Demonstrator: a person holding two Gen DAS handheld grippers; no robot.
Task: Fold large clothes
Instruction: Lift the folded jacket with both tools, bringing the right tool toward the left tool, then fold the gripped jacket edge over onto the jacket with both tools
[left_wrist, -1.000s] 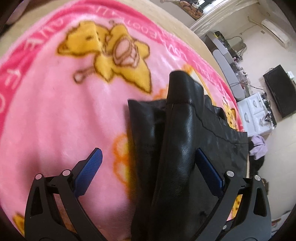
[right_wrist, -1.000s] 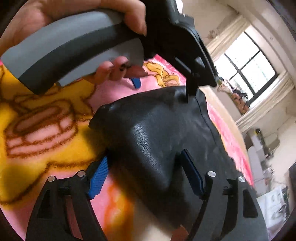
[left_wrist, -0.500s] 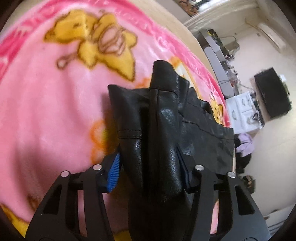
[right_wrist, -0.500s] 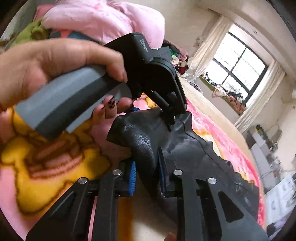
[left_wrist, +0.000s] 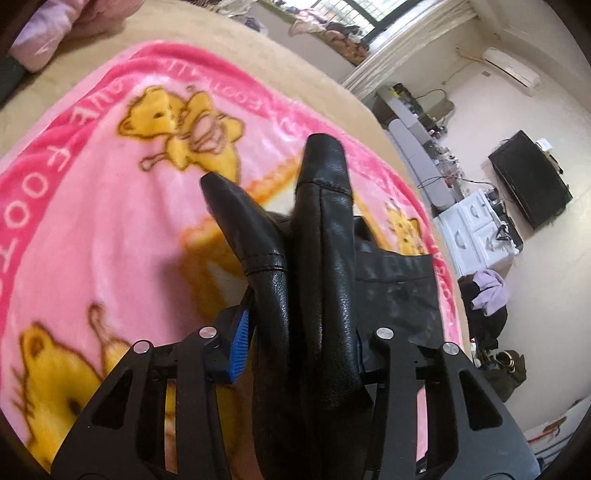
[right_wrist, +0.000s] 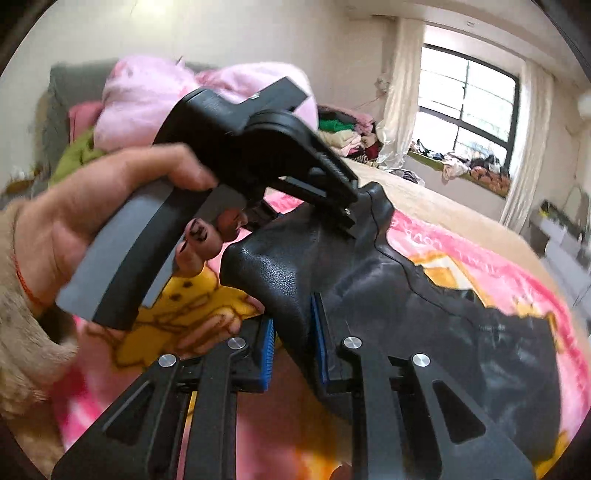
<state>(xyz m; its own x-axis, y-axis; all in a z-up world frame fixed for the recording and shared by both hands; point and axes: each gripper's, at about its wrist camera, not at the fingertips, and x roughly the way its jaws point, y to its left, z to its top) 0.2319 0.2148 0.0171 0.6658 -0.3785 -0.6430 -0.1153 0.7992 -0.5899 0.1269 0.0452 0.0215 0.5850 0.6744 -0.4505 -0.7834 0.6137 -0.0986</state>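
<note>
Change: a second ago we had both pairs of jaws spread wide around the black leather garment (left_wrist: 325, 258) lying flat; now they have closed on it and we have lifted its edge off the pink cartoon blanket (left_wrist: 110, 229).
Left gripper (left_wrist: 299, 343): our jaws have just been closing and pinch two bunched folds of the leather between the blue pads.
Right gripper (right_wrist: 293, 347): our jaws, pressed close together, clamp a thick fold of the same garment.
Garment: raised at the near edge, the rest trailing over the blanket.
Left hand (right_wrist: 110, 221): seen from the right wrist, gripping the grey handle.
</note>
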